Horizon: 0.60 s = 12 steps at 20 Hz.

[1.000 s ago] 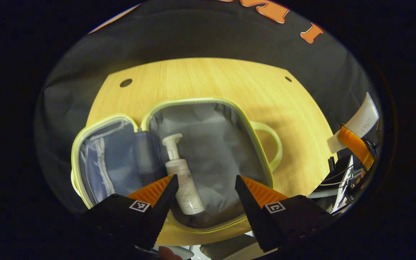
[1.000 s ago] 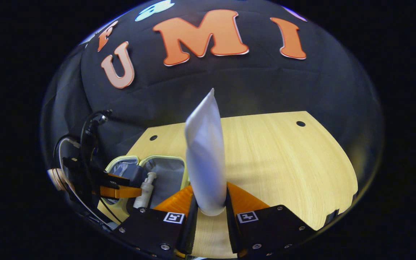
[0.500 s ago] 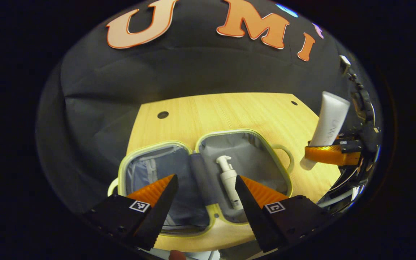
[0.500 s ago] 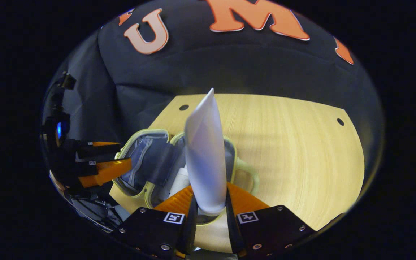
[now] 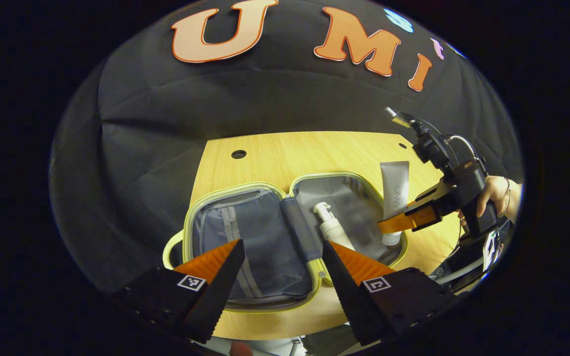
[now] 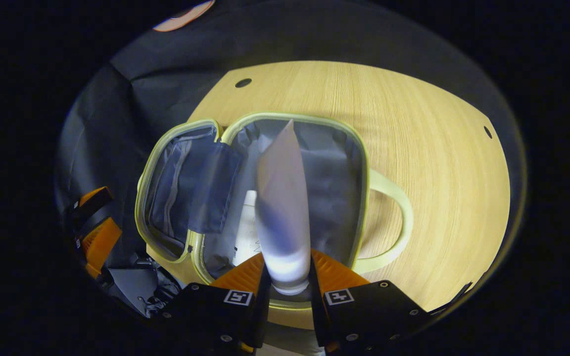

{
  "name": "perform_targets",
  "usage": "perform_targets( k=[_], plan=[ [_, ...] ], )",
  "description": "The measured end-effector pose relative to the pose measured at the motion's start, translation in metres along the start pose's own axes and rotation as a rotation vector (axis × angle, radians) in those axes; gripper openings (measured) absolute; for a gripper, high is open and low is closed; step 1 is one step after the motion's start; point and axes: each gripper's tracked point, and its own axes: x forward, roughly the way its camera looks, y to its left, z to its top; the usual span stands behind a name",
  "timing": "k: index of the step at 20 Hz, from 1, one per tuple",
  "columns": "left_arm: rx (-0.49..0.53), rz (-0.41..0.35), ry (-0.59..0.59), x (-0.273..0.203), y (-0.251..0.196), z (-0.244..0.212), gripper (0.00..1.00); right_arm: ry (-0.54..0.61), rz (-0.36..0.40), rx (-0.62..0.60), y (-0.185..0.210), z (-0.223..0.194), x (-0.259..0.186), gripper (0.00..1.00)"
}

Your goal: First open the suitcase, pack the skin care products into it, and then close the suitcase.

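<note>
The small suitcase (image 5: 238, 190) (image 6: 362, 163) lies open flat on the wooden table (image 5: 285, 153) (image 6: 428, 128), pale green rim, grey lining. A white pump bottle (image 5: 333, 230) (image 6: 246, 232) lies in its right half. My right gripper (image 6: 286, 277) (image 5: 406, 220) is shut on a white tube (image 6: 281, 198) (image 5: 395, 193), cap end between the fingers, held over that right half beside the bottle. My left gripper (image 5: 282, 257) hangs open and holds nothing, above the suitcase's near edge.
A green carry handle (image 6: 398, 217) sticks out from the suitcase's right side, a second handle (image 5: 168, 249) from its left. A hand (image 5: 495, 190) holds the right gripper. Bare tabletop lies behind and right of the suitcase. The black cloth wall (image 5: 166, 113) surrounds the table.
The right gripper has carried the tube leftward and down, from beside the suitcase to over its right half. The left gripper has drawn back and up, still open.
</note>
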Motion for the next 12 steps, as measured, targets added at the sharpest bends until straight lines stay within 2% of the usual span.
perform_targets(
  k=[6,7,8,9,11,12],
  plan=[
    [-0.056,0.018,0.026,-0.007,0.029,-0.019,0.99,0.061,-0.057,0.055,-0.003,-0.001,0.039,0.39],
    [-0.066,0.02,0.03,-0.007,0.033,-0.021,0.99,0.06,-0.056,0.069,-0.003,-0.001,0.041,0.42],
    [-0.07,0.026,0.035,-0.008,0.036,-0.023,0.99,0.052,-0.059,0.081,-0.003,0.001,0.039,0.49],
    [-0.072,0.031,0.037,-0.009,0.04,-0.025,0.99,0.045,-0.056,0.089,-0.002,0.003,0.041,0.48],
    [-0.079,0.034,0.043,-0.01,0.043,-0.026,0.99,0.028,-0.052,0.095,-0.001,0.007,0.037,0.85],
    [-0.083,0.034,0.043,-0.011,0.044,-0.026,0.99,0.021,-0.06,0.093,-0.002,0.008,0.036,0.95]
  ],
)
